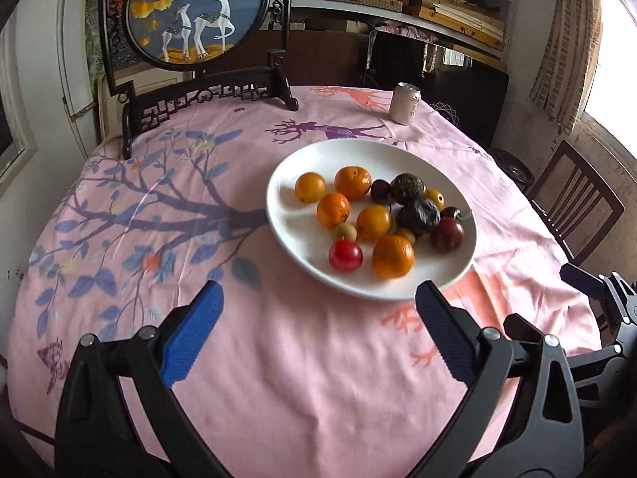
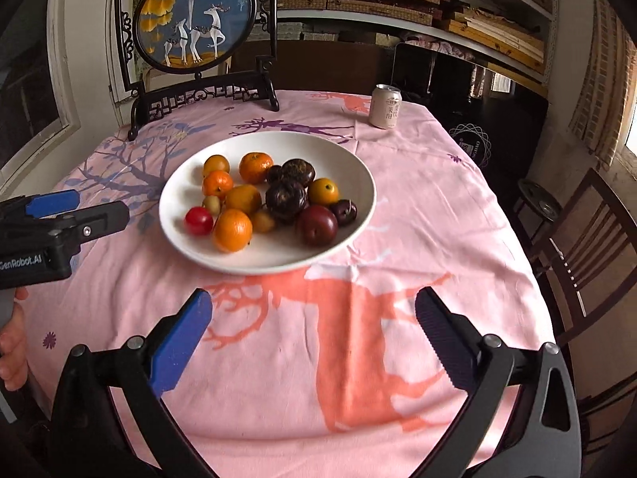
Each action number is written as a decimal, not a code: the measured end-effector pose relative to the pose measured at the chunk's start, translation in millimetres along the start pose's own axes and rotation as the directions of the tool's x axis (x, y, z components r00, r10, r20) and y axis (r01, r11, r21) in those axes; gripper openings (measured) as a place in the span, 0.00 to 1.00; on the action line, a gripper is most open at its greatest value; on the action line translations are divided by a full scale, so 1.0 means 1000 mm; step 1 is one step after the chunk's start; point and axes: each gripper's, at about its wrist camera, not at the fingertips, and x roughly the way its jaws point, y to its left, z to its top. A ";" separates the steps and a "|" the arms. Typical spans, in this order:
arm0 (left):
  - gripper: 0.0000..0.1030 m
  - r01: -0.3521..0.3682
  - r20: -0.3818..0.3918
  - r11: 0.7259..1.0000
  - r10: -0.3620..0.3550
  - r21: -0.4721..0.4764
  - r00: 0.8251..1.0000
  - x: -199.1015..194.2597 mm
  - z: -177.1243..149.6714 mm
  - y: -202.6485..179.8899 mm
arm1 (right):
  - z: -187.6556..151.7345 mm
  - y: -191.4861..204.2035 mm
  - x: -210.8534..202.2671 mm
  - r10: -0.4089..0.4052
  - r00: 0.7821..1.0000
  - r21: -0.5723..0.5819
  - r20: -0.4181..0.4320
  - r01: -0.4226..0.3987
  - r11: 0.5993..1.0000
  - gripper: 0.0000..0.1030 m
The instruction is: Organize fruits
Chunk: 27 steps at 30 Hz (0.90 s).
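Nearest the lens, the left gripper (image 1: 318, 310) is seen with its blue-padded jaws spread wide and nothing between them; only pink tablecloth (image 1: 278, 378) lies beneath. In the right wrist view the right gripper (image 2: 312, 310) is likewise held fully apart and empty, above a coral deer print on the cloth.

Just beyond the tips of both grippers a white plate (image 1: 294, 235) is set on the cloth, ahead and slightly right of the left gripper, ahead and slightly left of the right one. All the fruit is gathered on it: orange mandarins (image 1: 393, 255), a dark wrinkled fruit (image 1: 418, 215), a dark red plum (image 2: 316, 225) and a small red tomato (image 1: 345, 255), most of them touching one another.

Well beyond the plate, at the far left of the table, a framed round deer screen (image 1: 195, 8) is stood upright. A pale drinks can (image 1: 406, 103) is stood far ahead to the right, apart from the plate.

At the left edge of the right wrist view, part of a hand (image 2: 12, 342) is visible on the left gripper's handle.
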 end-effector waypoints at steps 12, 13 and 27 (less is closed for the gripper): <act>0.96 0.004 0.029 1.000 -0.004 0.014 1.000 -0.034 -0.031 -0.006 | -0.014 -0.001 -0.016 -0.010 1.000 0.069 -0.019 0.012 0.998 0.99; 0.96 0.006 0.031 1.000 -0.006 0.012 0.999 -0.035 -0.031 -0.006 | -0.015 0.000 -0.017 -0.009 1.000 0.069 -0.020 0.011 0.998 0.99; 0.96 0.010 0.034 1.000 -0.011 0.021 0.999 -0.039 -0.032 -0.006 | -0.015 0.006 -0.020 -0.006 1.000 0.059 -0.019 0.007 0.998 0.99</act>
